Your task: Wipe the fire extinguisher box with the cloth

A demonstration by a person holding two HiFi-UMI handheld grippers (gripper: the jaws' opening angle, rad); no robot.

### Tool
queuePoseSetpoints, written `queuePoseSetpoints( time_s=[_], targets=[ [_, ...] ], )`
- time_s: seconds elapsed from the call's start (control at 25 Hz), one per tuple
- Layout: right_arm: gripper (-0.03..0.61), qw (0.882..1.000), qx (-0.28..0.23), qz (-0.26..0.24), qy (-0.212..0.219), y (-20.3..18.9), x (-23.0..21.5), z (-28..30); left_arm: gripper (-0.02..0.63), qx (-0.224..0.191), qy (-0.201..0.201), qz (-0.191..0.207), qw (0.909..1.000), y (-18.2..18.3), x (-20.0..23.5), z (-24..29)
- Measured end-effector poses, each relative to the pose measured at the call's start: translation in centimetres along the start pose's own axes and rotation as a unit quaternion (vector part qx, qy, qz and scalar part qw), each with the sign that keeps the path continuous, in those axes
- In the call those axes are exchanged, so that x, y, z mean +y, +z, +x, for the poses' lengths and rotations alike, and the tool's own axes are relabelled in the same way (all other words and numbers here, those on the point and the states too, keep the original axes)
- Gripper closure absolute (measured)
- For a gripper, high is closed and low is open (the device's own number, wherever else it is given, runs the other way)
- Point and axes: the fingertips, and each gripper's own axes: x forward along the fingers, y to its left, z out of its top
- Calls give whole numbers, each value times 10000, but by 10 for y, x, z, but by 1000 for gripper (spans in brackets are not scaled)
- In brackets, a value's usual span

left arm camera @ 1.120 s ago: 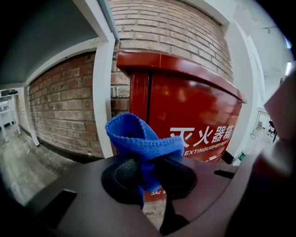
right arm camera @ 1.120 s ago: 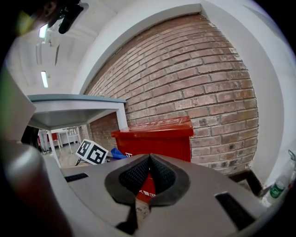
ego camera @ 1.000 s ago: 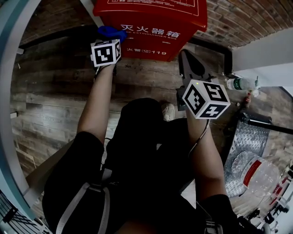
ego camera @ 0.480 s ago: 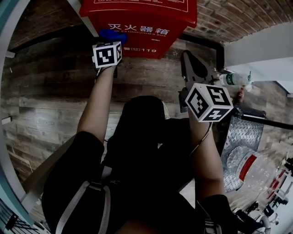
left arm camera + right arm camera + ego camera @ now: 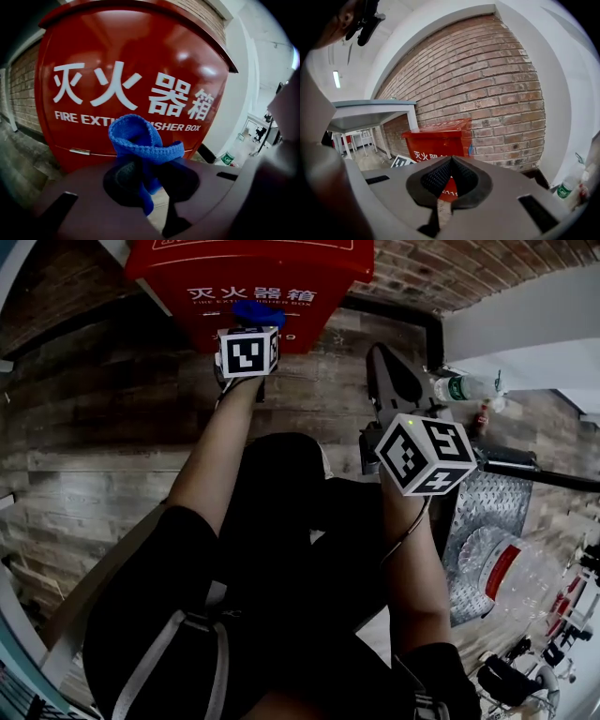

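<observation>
While your left gripper (image 5: 253, 326) keeps its jaws clamped on the blue cloth (image 5: 258, 313), it has slid right along the front of the red fire extinguisher box (image 5: 248, 268): half a second ago the cloth sat under the left end of the white lettering, now it sits under the middle of it, low on the front face. From the left gripper view the cloth (image 5: 140, 140) bunches up out of the closed left gripper (image 5: 150, 180) as a folded loop, covering part of the English line on the box (image 5: 126, 70); you can't tell from either view if the cloth actually presses on the panel. Box stands on the wood-plank floor (image 5: 94, 427), backed against the brick wall (image 5: 422, 268), and has drifted left in the head view since a second ago.

Your right gripper (image 5: 380, 357) sits about where it was, well right of the box, over the floor, holding nothing. Its jaws meet at the tips in the right gripper view (image 5: 451, 161), with the box (image 5: 438, 136) and brick wall (image 5: 497, 84) seen beyond them.

A green-label water bottle (image 5: 464, 387) lies by the wall at right, a big clear water jug (image 5: 506, 577) lower right next to a metal tread plate (image 5: 487, 512)
</observation>
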Motion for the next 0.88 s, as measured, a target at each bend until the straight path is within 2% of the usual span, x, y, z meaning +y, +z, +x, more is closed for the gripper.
queuePoseSetpoints(
  time_s=[0.12,0.32,0.44,0.6,0.88],
  targets=[
    [563,10000,-16,59,-77,-1,-7,-1,536,75,-276,167,9995,0,-35,11],
    [563,9989,-240,379,-130,8,-13,-2,536,20,-124,213,9997,1,-44,12],
    [563,9990,-302,334,-10,15,-4,2,535,51,-251,305,9992,4,-57,9],
    [563,9989,-347,292,116,20,7,7,537,109,-202,412,9989,3,-66,11],
    [563,9987,-364,332,124,21,8,6,536,91,-623,958,9934,1,-110,23]
  ],
)
